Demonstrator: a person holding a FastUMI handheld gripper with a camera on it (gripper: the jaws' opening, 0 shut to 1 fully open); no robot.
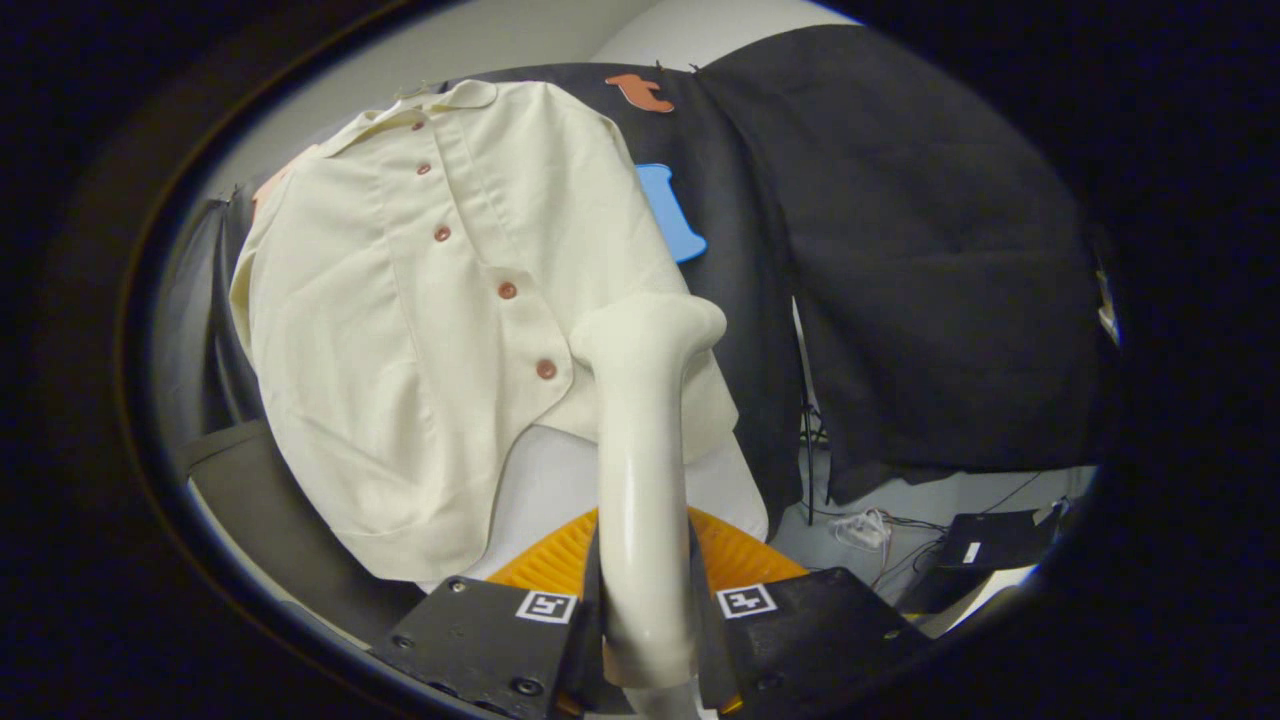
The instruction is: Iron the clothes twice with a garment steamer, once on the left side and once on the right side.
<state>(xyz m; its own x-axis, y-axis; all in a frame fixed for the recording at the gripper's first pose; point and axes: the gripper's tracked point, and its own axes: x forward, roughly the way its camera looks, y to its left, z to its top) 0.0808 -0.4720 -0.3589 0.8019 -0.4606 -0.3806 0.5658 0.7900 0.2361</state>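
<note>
Between the claw's [645, 640] fingers (both pressing): steamer [645, 400], head against shirt [420, 330].

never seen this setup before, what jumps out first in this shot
First the cream garment steamer, its handle clamped between the fingers of the hand-held gripper and rising straight ahead of them, head turned toward the clothing. Just beyond it hangs a cream button-up shirt with a row of reddish-brown buttons, the steamer's head near its lower right hem. Below, behind the steamer's handle, sits a ridged orange thing.
</note>
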